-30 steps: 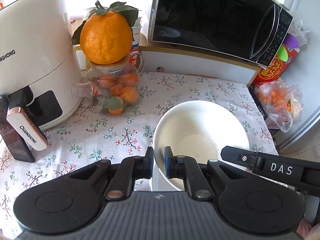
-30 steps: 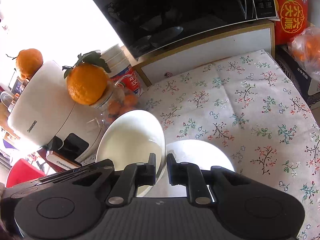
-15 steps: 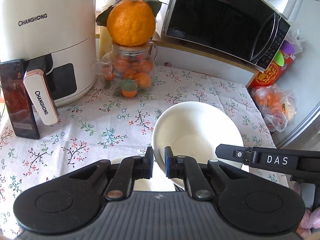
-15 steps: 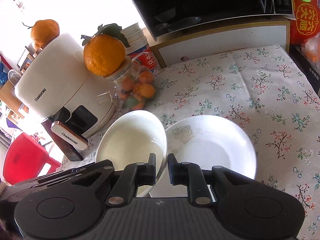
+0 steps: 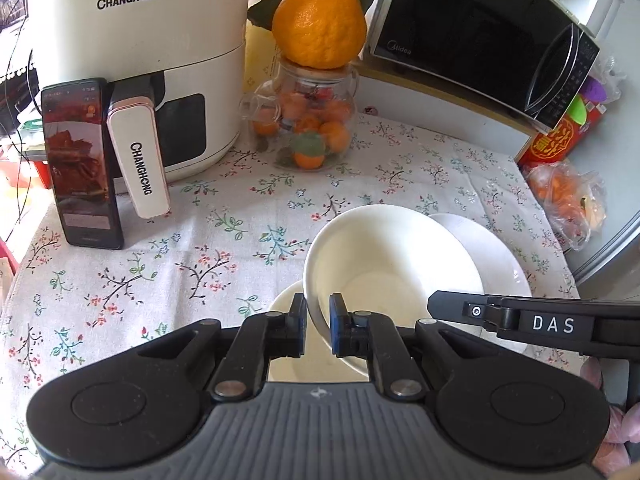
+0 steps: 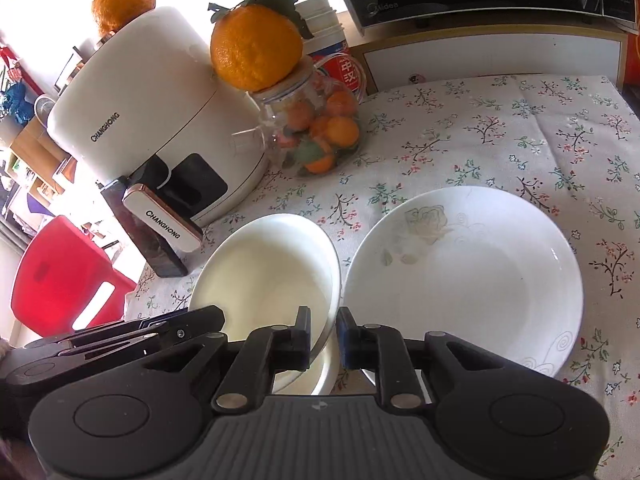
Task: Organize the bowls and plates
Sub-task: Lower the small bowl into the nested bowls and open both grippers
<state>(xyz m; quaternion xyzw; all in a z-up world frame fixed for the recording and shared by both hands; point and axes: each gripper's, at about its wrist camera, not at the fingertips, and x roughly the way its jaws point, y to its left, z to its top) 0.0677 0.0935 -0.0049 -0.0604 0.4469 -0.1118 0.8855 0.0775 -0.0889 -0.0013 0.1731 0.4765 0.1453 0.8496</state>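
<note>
White bowl point(image 5: 394, 264) hangs tilted above the floral cloth point(image 5: 160, 256), its rim pinched on opposite sides by the left gripper point(image 5: 318, 314) and right gripper point(image 6: 323, 334). A white plate point(image 6: 464, 276) lies just beside it.

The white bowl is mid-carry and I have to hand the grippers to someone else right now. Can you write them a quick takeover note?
Left gripper: jaws shut on the near rim of the white bowl, which is tilted.
Right gripper: jaws shut on the same bowl's rim on its right side, so both grippers hold it.
A second white dish lies on the floral tablecloth under the bowl; how much gap is between them cannot be told.
The rose-patterned white plate lies on the cloth just right of the bowl, empty.
Done: bowl gripped.
Left: set the bowl down, probably nested on a dish, then open both grippers.
</note>
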